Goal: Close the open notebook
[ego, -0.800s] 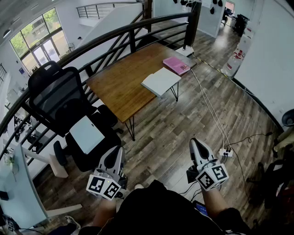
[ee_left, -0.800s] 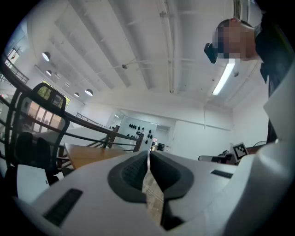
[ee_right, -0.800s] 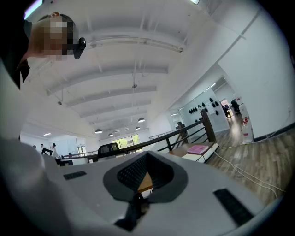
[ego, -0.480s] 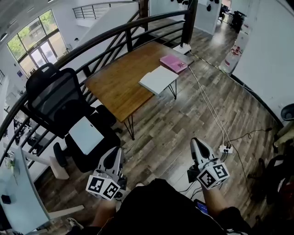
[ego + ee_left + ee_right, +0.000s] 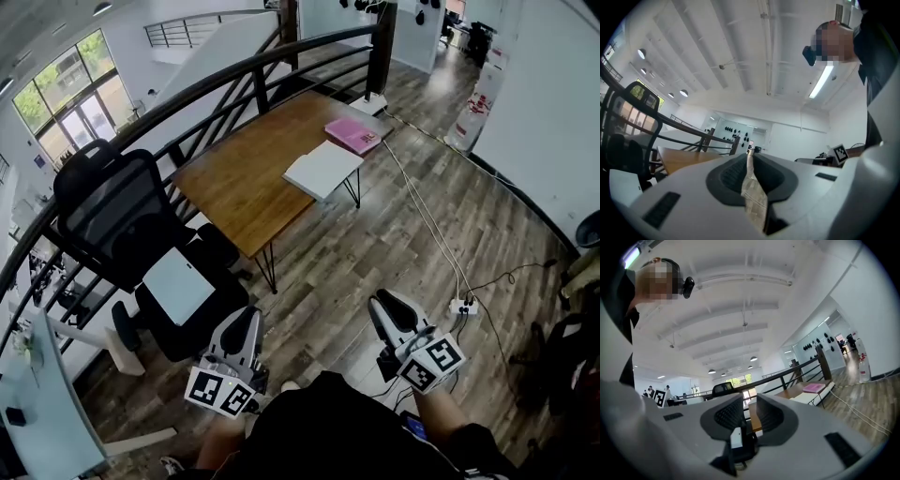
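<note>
Notebook (image 5: 323, 169) on table (image 5: 242, 180), beside book (image 5: 353, 135)

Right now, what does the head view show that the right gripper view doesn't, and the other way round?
Only the head view: the power strip on the floor and the white board lying on the seat of the black chair.
Only the right gripper view: the ceiling lamps, and the right gripper with its jaws slightly apart and nothing between them.
Both: the wooden table with the white notebook and pink book, that chair, and the railing.
</note>
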Available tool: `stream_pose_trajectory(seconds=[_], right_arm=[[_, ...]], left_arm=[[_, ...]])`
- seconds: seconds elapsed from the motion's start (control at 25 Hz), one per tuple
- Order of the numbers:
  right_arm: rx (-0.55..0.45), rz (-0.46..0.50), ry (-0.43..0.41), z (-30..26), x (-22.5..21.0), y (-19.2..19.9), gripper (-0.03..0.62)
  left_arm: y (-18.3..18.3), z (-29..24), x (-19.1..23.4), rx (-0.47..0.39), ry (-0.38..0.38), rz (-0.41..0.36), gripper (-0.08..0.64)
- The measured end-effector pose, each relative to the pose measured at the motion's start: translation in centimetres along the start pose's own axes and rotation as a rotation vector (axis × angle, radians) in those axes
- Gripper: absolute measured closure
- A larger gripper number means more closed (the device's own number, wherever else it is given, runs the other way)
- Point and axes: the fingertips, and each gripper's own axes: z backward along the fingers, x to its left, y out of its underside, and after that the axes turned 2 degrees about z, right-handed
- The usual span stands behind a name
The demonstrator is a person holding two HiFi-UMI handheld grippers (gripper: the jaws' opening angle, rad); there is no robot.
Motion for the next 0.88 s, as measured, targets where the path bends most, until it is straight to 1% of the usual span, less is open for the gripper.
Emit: stream_pose_trajectory(seconds=[0.04,0.08,0.12,0.16,0.2,0.28,0.44,0.56,0.68,0.88], right_arm=[[-0.012,0.003,-0.017,0.0,0.5,-0.1,0.494],[-0.026,0.006,-0.030,0.0,0.9,-0.2,0.429],[-0.036,0.010,-0.035,0.1,1.1,-0.3,0.336],[-0.042,0.017,-0.033,0.1,1.1,-0.2,0.285],[-0.041,0.025,-0.024,0.1,1.1,-0.1,0.258],[-0.025,0.050,-0.005,-0.1,0.9,0.4,0.233],[0.022,0.068,0.007,-0.9,1.2,1.4,0.229],[0.040,0.080,0.023,-1.4,1.6,1.8,0.229],[0.043,0.071,0.068,-1.9,1.6,2.0,0.230],[0.047,0.075,0.146,-1.9,1.9,2.0,0.249]], left_arm=[[-0.1,0.2,-0.1,-0.008,0.006,-0.007,0.503],[-0.1,0.5,-0.1,-0.013,0.004,-0.011,0.389],[-0.1,0.7,0.1,-0.015,-0.005,-0.010,0.292],[0.1,0.9,0.5,-0.015,-0.020,-0.008,0.285],[0.2,1.1,0.9,-0.014,-0.036,-0.007,0.278],[0.6,1.4,1.7,-0.006,-0.063,-0.011,0.265],[0.7,2.0,3.2,0.005,-0.085,-0.003,0.256],[0.9,2.4,4.2,0.022,-0.077,-0.007,0.256],[1.3,2.5,5.2,0.042,-0.066,-0.020,0.256],[1.8,2.3,6.6,0.052,-0.041,0.011,0.256]])
